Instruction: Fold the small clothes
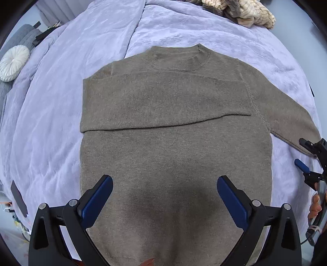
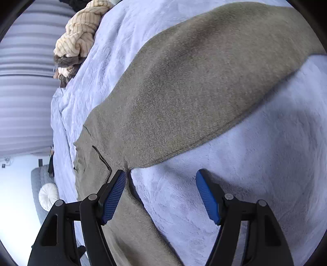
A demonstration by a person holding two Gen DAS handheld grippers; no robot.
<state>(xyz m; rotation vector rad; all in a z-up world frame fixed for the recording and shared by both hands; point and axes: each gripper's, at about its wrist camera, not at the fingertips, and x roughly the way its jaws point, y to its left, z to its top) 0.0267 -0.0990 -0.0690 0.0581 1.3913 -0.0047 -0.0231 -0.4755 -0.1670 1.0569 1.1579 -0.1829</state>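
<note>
A taupe knit sweater (image 1: 163,147) lies flat, front up, on a lavender blanket (image 1: 61,102). One sleeve is folded across the chest, its ribbed cuff (image 1: 233,98) at the right. The other sleeve (image 1: 286,118) stretches out to the right. My left gripper (image 1: 164,184) hovers open over the sweater's lower body, with nothing between its blue pads. My right gripper (image 1: 303,154) is open near the end of the outstretched sleeve. In the right wrist view the right gripper (image 2: 161,174) stands over blanket (image 2: 245,163) beside the sleeve (image 2: 184,92), its left finger above the armpit.
A heap of cream striped and brown clothes (image 1: 245,12) (image 2: 79,36) lies at the far end of the bed. A white round cushion (image 1: 13,62) (image 2: 48,196) rests on grey quilted furniture beside it. A dark flat object (image 1: 18,198) lies at the left. A person's hand (image 1: 315,204) shows at the right edge.
</note>
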